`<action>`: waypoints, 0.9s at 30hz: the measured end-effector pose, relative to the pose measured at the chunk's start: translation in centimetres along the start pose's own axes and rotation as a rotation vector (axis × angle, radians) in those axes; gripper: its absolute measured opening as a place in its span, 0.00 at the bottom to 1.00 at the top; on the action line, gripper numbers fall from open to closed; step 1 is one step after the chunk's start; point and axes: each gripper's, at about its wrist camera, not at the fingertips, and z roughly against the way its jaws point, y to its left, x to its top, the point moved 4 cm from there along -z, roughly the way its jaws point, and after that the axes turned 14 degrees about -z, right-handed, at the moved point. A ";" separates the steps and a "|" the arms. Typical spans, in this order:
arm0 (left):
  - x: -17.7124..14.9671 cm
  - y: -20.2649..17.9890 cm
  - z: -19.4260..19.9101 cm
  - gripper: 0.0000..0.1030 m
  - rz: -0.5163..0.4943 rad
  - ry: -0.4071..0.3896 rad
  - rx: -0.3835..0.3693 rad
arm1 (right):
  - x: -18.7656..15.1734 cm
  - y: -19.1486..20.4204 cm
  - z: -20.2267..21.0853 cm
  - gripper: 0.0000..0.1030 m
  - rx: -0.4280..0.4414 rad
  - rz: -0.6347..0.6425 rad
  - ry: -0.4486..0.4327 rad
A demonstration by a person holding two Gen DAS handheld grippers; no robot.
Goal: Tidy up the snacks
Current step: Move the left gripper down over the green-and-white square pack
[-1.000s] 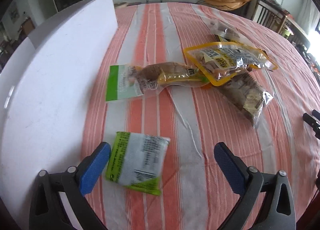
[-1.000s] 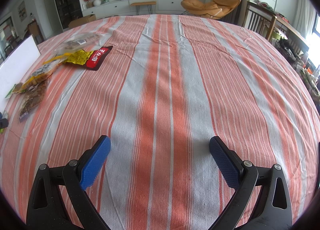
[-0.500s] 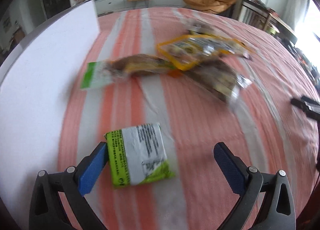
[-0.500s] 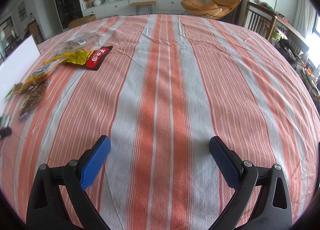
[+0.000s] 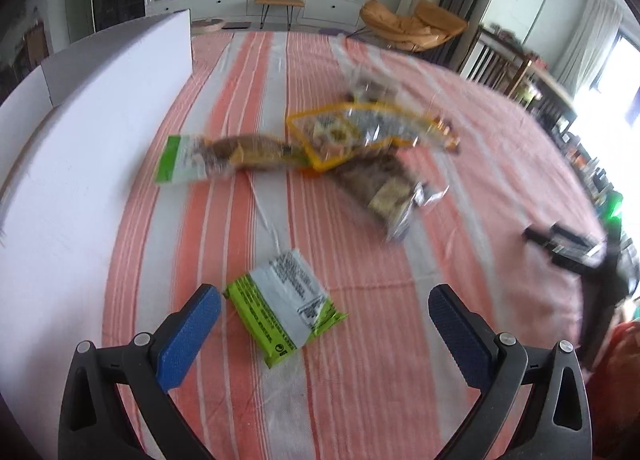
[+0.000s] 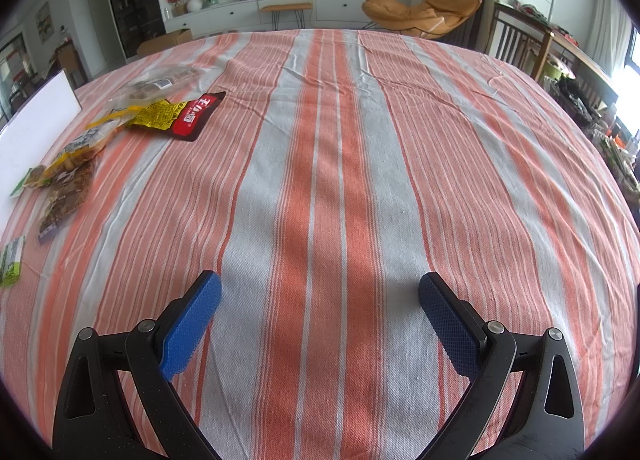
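Observation:
A green and white snack packet (image 5: 282, 310) lies on the striped tablecloth just ahead of my open, empty left gripper (image 5: 324, 324), near its left finger; it also shows in the right wrist view (image 6: 11, 260). Farther off lie a green-topped brown pouch (image 5: 216, 158), a yellow-edged clear pouch (image 5: 360, 132), a clear bag of brown snacks (image 5: 380, 184) and another clear bag (image 5: 368, 86). My right gripper (image 6: 320, 312) is open and empty over bare cloth, far right of the snacks. A red and yellow packet (image 6: 180, 116) lies at the pile's far side.
A white board (image 5: 92, 132) stands along the left of the table, close to the snacks. My right gripper's body (image 5: 576, 252) shows at the right edge of the left wrist view. Chairs (image 6: 516, 44) stand beyond the table's far right edge.
The left gripper has swung and shifted, so the green and white packet now lies turned, closer to its left finger. The view is blurred by motion. The right gripper has not moved.

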 end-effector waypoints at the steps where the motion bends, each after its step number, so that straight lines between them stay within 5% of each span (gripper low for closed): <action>1: 0.4 0.3 0.5 1.00 0.015 -0.007 -0.020 | 0.0 0.0 0.0 0.98 0.000 0.000 0.000; 8: 1.1 2.0 0.9 1.00 0.048 0.011 -0.046 | 0.0 0.0 0.0 0.98 0.000 0.000 0.000; 14: -0.8 1.7 -3.1 0.97 -0.011 0.125 0.098 | 0.0 0.0 0.0 0.98 0.000 0.000 0.000; 17: -1.6 2.2 -3.1 0.86 0.041 0.102 0.169 | 0.0 0.0 0.0 0.98 0.000 0.000 0.000; 22: -2.7 2.1 -1.8 0.49 0.060 0.076 0.218 | 0.0 0.0 0.0 0.98 0.000 0.000 0.000; 26: -3.4 2.3 -1.4 0.52 0.056 0.053 0.216 | 0.0 0.0 0.0 0.98 0.000 0.000 0.000; 27: -3.4 2.3 -1.4 0.61 0.054 0.045 0.211 | 0.0 0.0 0.1 0.98 0.000 0.000 0.000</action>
